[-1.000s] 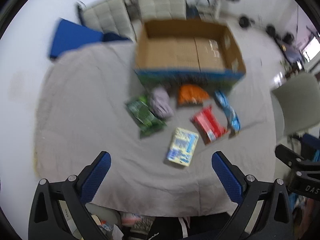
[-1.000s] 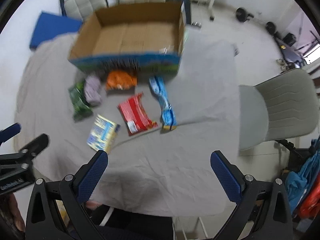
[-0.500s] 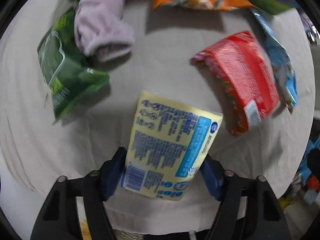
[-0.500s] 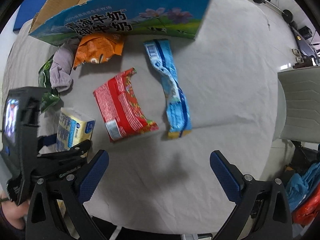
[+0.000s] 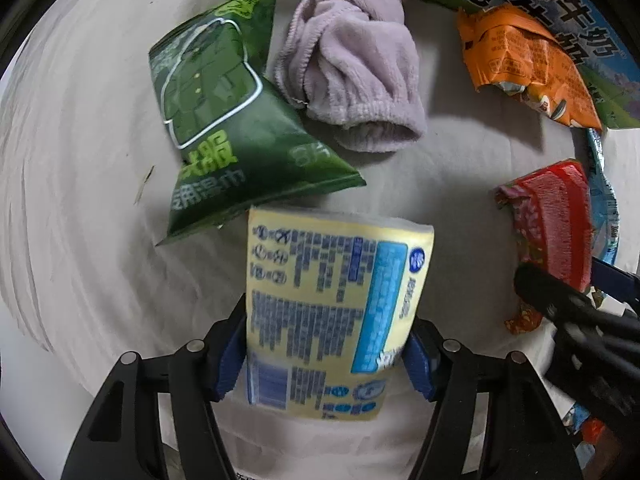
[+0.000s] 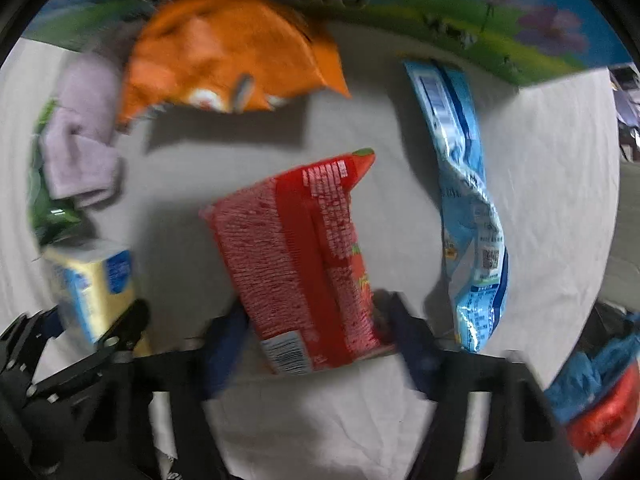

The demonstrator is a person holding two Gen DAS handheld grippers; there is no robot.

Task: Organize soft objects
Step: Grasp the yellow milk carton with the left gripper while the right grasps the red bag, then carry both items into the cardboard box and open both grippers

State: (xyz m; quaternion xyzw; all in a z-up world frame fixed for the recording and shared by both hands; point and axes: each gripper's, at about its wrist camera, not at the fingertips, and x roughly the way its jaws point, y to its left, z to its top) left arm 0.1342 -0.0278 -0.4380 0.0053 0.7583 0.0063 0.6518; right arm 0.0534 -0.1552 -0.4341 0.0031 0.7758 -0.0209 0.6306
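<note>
Your left gripper (image 5: 325, 354) clamps the yellow tissue pack (image 5: 332, 312); right gripper (image 6: 316, 344) fingers straddle the red snack bag (image 6: 296, 256), closure unclear, both likely bound for the milk carton box (image 6: 440, 20).

Large Chinese characters "纯牛奶" on the box (image 5: 532, 4). "8片" on the green pack (image 5: 224, 120). Print on the yellow pack (image 5: 332, 312) too blurred to read.
</note>
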